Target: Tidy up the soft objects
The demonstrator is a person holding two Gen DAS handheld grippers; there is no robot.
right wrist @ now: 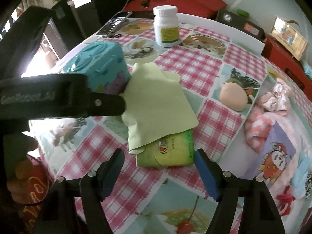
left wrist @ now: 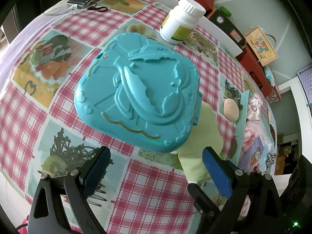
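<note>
Fingers of the left gripper (left wrist: pixel 156 167) stand wide apart in the left wrist view, holding nothing, just near of a teal plastic case (left wrist: pixel 136 93) on the checked tablecloth (left wrist: pixel 152 191). A pale green cloth (left wrist: pixel 198 136) pokes out from under the case's right side, and a white bottle (left wrist: pixel 180 22) stands beyond it. At the right edge a shallow tray (left wrist: pixel 242 115) holds pink and patterned soft things.

From the right wrist view, the right gripper (right wrist: pixel 159 169) is also spread open and empty. Right in front of it lies a green tissue pack (right wrist: pixel 171 152), half covered by the cloth (right wrist: pixel 158 101), whose far left edge touches the case (right wrist: pixel 101 64). A sponge (right wrist: pixel 233 96) lies to the right.

Judging by this, the step in hand is collecting the cloth. Next, one gripper likely needs to close on its free edge and lift it clear of the pack and case toward the tray.
</note>
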